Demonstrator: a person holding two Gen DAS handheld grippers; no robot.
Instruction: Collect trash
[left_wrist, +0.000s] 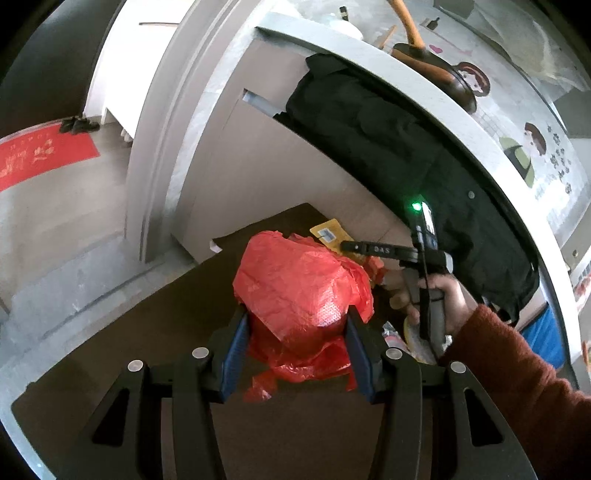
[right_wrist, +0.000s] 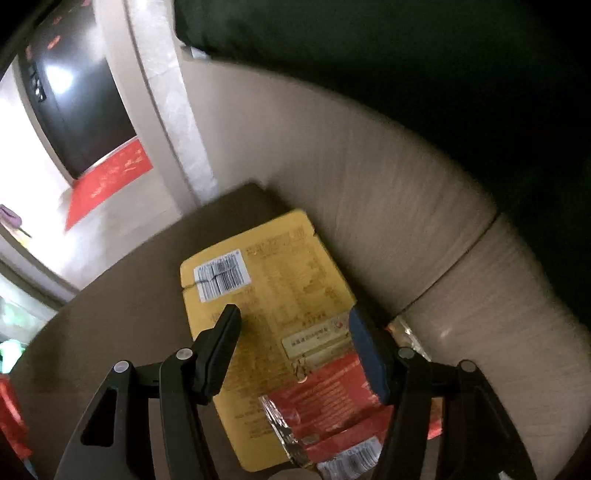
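My left gripper (left_wrist: 297, 325) is shut on a red plastic bag (left_wrist: 299, 280), holding it over a dark brown table (left_wrist: 155, 332). My right gripper (right_wrist: 293, 321) is open, its jaws either side of a flat yellow packet (right_wrist: 269, 280) with a barcode label, lying on the table (right_wrist: 122, 302). A torn red foil wrapper (right_wrist: 332, 417) lies on the packet's near end, under the right finger (right_wrist: 369, 354). The right gripper also shows in the left wrist view (left_wrist: 347, 246), just right of the red bag, with the yellow packet (left_wrist: 328, 232) beyond it.
A beige cabinet front (right_wrist: 369, 206) rises just behind the table. A black garment (left_wrist: 388, 147) hangs over the counter edge. More wrappers (left_wrist: 413, 339) lie on the table under my right hand. A red doormat (left_wrist: 40, 155) lies on the floor at the left.
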